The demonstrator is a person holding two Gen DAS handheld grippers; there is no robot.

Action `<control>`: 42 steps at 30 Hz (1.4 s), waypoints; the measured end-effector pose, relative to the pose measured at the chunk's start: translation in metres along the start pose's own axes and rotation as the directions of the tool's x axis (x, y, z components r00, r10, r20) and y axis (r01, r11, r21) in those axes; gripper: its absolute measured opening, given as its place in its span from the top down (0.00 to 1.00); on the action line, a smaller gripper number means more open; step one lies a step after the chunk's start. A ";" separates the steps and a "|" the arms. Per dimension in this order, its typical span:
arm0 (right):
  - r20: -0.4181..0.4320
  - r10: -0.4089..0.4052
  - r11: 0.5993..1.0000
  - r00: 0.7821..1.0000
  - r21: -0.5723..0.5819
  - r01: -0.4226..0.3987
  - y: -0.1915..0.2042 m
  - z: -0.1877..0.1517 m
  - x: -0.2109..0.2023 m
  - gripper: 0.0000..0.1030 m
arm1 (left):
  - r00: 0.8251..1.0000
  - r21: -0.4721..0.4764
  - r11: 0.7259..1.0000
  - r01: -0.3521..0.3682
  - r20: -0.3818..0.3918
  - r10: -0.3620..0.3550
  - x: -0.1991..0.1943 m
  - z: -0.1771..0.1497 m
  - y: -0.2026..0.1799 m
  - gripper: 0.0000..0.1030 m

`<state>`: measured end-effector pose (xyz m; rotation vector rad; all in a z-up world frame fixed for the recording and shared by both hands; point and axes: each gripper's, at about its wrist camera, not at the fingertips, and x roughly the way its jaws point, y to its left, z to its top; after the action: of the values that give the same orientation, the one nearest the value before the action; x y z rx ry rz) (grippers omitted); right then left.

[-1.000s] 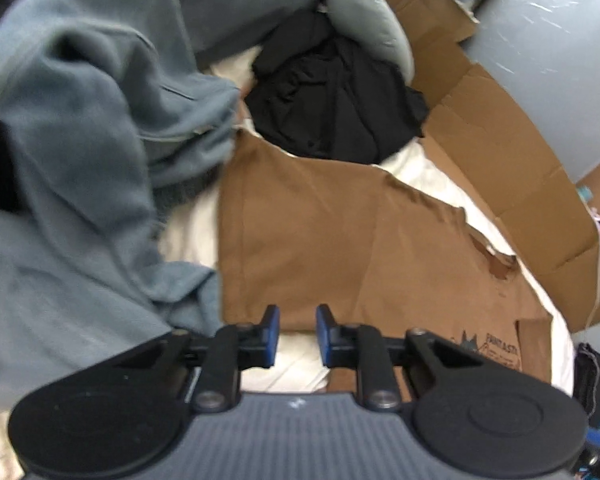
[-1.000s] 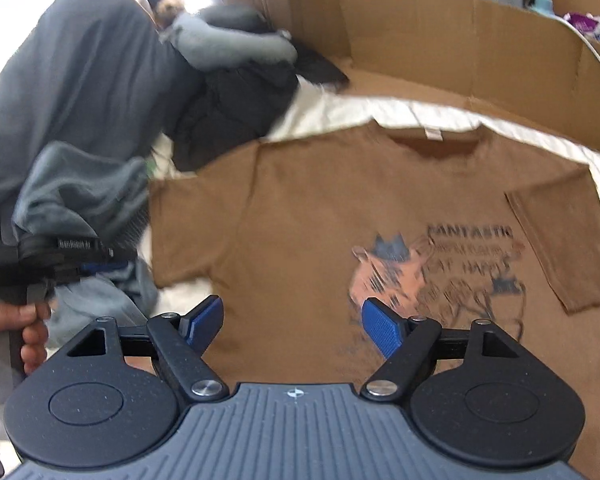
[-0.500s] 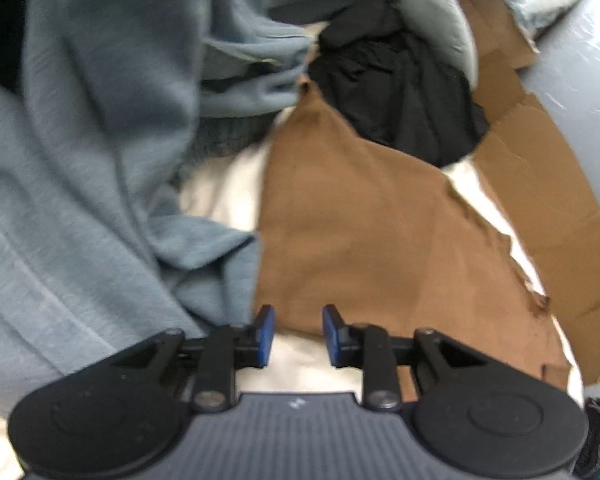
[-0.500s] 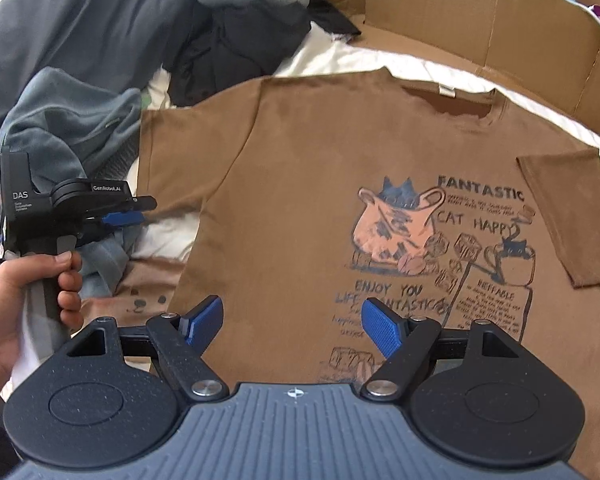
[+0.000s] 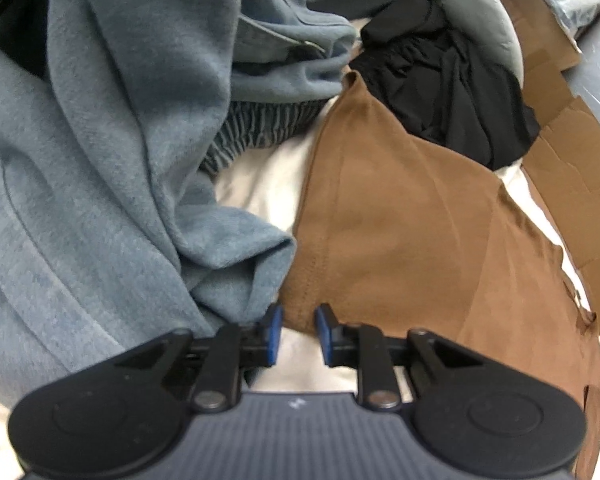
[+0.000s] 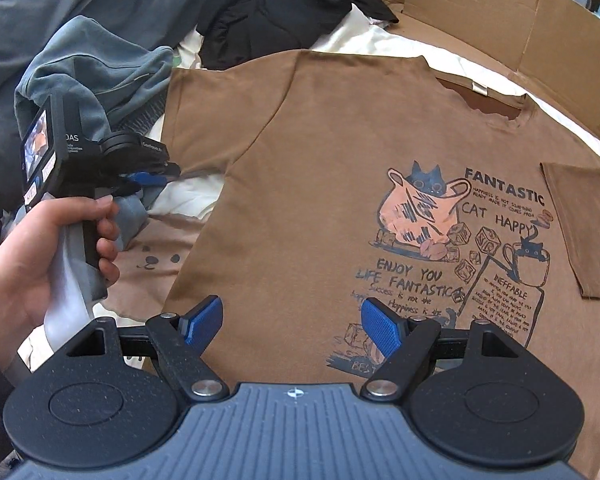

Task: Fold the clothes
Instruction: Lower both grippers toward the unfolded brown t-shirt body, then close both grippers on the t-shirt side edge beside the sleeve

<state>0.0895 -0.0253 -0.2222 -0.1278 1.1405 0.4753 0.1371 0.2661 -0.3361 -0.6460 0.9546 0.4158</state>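
Observation:
A brown T-shirt [image 6: 320, 168] with a cat print lies flat, front up, on a white sheet [image 6: 364, 36]. My right gripper [image 6: 292, 320] hovers open and wide over the shirt's lower body, left of the print. In the left wrist view the shirt's left sleeve [image 5: 380, 208] fills the middle. My left gripper [image 5: 299, 330] is open with a narrow gap, and the sleeve's hem corner sits right at its fingertips. The right wrist view shows that left gripper [image 6: 152, 178] at the sleeve's edge, held by a person's hand [image 6: 40, 264].
A heap of grey-blue sweatshirts [image 5: 100, 168] presses against the sleeve on the left. A black garment [image 5: 448, 80] lies beyond the sleeve. Cardboard walls [image 6: 500, 12] border the far side. A beige cloth with a face print [image 6: 156, 260] lies under the shirt's left side.
The left gripper has moved forward and down to the sleeve's hem corner. The right gripper has pulled back toward the shirt's lower part, so more of the print shows.

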 end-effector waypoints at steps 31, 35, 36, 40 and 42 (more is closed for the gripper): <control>-0.003 0.042 0.998 0.999 0.053 -0.042 -0.004 0.001 0.009 0.21 | 0.944 -0.303 0.906 0.296 0.239 -0.228 0.005 -0.030 0.010 0.11; -0.007 0.070 0.990 0.997 0.122 -0.069 -0.012 0.002 0.010 0.21 | 0.938 -0.363 0.875 0.320 0.254 -0.237 0.001 -0.031 0.021 0.27; -0.007 0.070 0.990 0.998 0.124 -0.069 -0.013 0.002 0.010 0.21 | 0.934 -0.377 0.863 0.335 0.255 -0.251 0.000 -0.030 0.024 0.34; -0.009 0.062 0.991 0.998 0.122 -0.061 -0.015 0.001 0.011 0.21 | 0.926 -0.416 0.834 0.364 0.259 -0.275 -0.002 -0.029 0.035 0.52; -0.010 0.062 0.991 0.998 0.119 -0.060 -0.014 0.001 0.012 0.21 | 0.927 -0.416 0.834 0.362 0.258 -0.273 -0.003 -0.031 0.037 0.58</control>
<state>0.1004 -0.0337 -0.2345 0.0067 1.1861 0.4601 0.0948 0.2728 -0.3579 -1.1592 0.5473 0.3957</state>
